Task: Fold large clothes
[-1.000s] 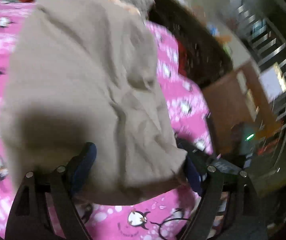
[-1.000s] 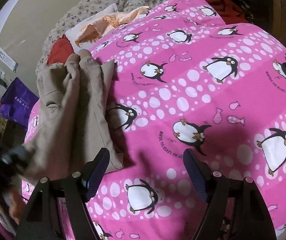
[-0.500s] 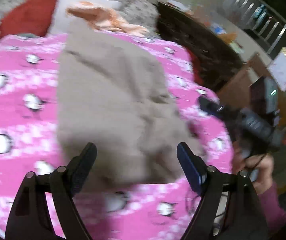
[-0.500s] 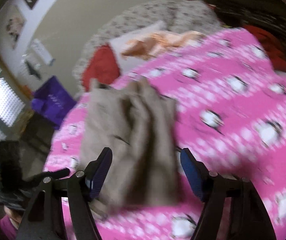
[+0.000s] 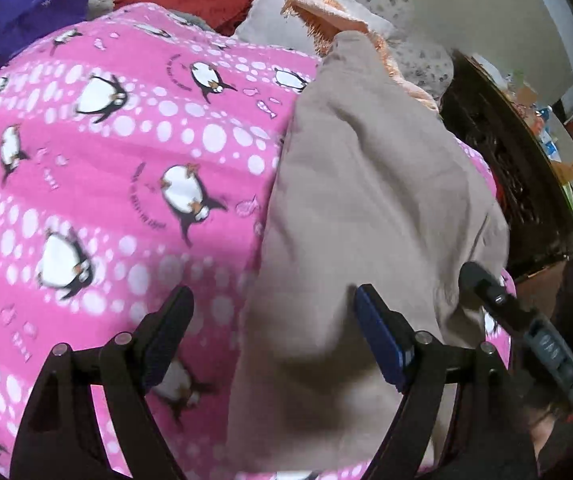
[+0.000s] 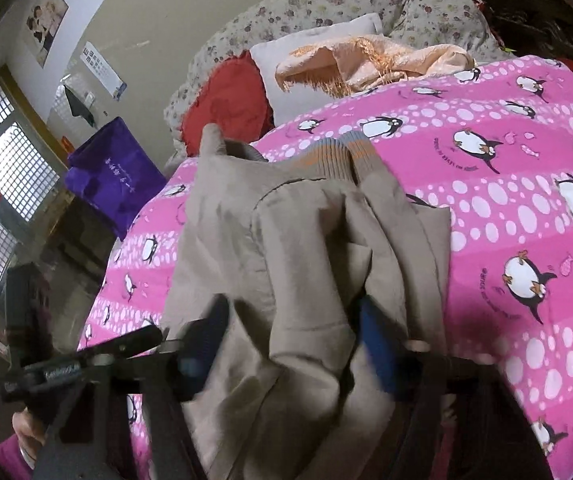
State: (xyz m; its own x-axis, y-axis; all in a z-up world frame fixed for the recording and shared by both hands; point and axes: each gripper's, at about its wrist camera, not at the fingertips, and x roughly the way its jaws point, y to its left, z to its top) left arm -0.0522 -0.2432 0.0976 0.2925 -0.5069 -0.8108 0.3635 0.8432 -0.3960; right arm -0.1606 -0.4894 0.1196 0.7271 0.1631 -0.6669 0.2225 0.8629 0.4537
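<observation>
A beige jacket (image 5: 366, 208) lies folded lengthwise on a pink penguin-print blanket (image 5: 106, 160). In the right wrist view the jacket (image 6: 310, 248) shows ribbed cuffs with orange and grey stripes (image 6: 338, 156) at its far end. My left gripper (image 5: 274, 336) is open, its jaws straddling the jacket's left edge near its close end. My right gripper (image 6: 294, 344) is open, with the jacket's near end bunched between its blurred jaws. The right gripper also shows in the left wrist view (image 5: 518, 320) at the jacket's right side, and the left gripper in the right wrist view (image 6: 82, 364).
Red cushion (image 6: 230, 100), white pillow (image 6: 314, 44) and a peach fringed cloth (image 6: 370, 60) lie at the bed's head. A purple bag (image 6: 114, 172) stands left of the bed. Dark wooden furniture (image 5: 506, 152) borders the bed's right side.
Both grippers swung round and came in low over the jacket's near end. The left view shifted left, over the jacket's left edge. The right gripper now has cloth between its jaws.
</observation>
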